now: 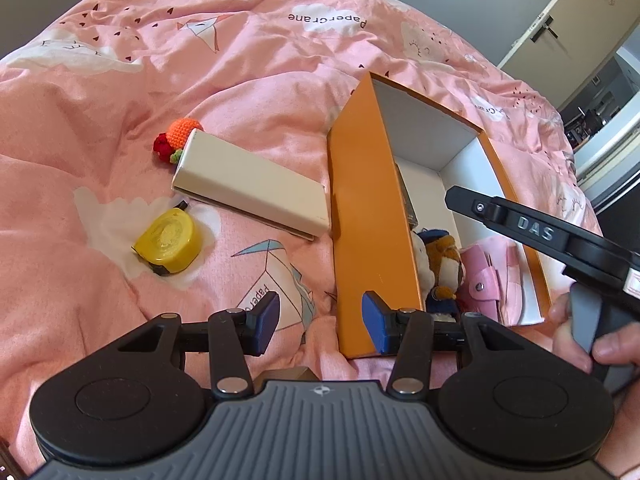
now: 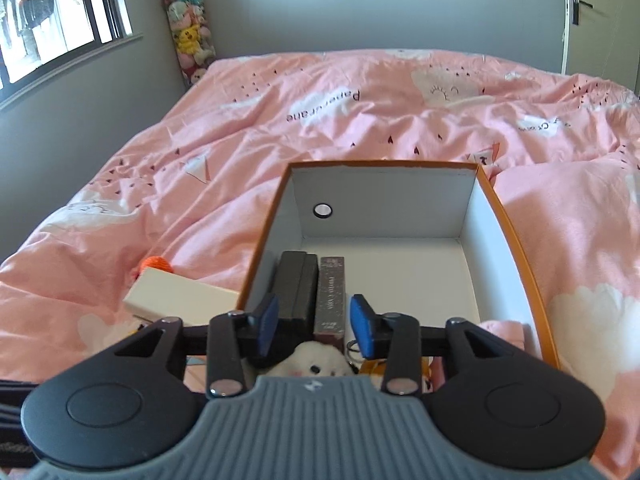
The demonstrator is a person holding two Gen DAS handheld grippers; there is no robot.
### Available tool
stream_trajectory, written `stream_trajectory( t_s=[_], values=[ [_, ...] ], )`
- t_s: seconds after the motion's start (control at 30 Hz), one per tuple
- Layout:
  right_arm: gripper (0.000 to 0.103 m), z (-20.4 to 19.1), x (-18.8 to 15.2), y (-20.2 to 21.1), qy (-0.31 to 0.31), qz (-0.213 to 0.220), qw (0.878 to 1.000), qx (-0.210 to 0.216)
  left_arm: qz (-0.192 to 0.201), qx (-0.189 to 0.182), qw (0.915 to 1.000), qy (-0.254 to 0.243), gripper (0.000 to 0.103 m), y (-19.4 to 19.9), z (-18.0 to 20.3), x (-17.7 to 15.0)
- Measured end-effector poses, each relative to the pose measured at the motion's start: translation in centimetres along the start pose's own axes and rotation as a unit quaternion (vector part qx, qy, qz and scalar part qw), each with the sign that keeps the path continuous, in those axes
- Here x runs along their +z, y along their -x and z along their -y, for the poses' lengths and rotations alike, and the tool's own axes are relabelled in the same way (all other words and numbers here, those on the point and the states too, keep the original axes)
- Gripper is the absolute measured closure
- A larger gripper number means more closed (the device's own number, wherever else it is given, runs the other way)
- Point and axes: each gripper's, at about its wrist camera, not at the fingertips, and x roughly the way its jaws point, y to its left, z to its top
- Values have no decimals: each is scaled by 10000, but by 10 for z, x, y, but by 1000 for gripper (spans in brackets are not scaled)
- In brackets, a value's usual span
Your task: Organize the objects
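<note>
1. The pink duvet (image 1: 120, 92), printed "Papercrane", carried everything
2. The orange box (image 1: 372, 216) already held a plush toy (image 2: 316, 364), a pink pouch (image 1: 486, 284) and upright cases; the packing step looked partly done
3. The white case (image 1: 252, 188) lay just beside the box's left wall, a likely next pick
4. The yellow tape measure (image 1: 168, 244) lay near the duvet's close edge
5. The left gripper (image 1: 320, 320) and right gripper (image 2: 314, 328), marked "DAS", gaped wide, empty

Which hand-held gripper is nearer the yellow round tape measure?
Left. The left hand-held gripper hovers just beside the yellow round tape measure; the right hand-held gripper is over the orange cardboard box.
</note>
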Motion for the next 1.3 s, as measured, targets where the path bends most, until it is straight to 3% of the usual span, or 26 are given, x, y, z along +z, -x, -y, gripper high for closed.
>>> stream_trajectory(
  t_s=[0.13,0.47,0.67,0.87,1.2,1.3],
  values=[
    [51,-10,-16,27,-38,182,9998,89,-32,-45,9998,-187,47,6,4,-7],
    [51,-43,-66,64,456,458,9978,171,-204,-171,9992,-314,48,19,-4,-20],
    [53,-54,-92,53,490,-26,9988,52,-478,-124,9983,-304,48,17,-15,-33],
    [56,-59,-106,40,463,-471,9975,245,-628,-23,9980,-106,48,15,-31,-44],
    [84,-56,-122,14,238,-1163,9927,215,-622,-114,9980,74,47,15,-40,-48],
    [84,-54,-124,11,177,-1225,9920,234,-638,-167,9977,139,46,15,-43,-48]
  ],
)
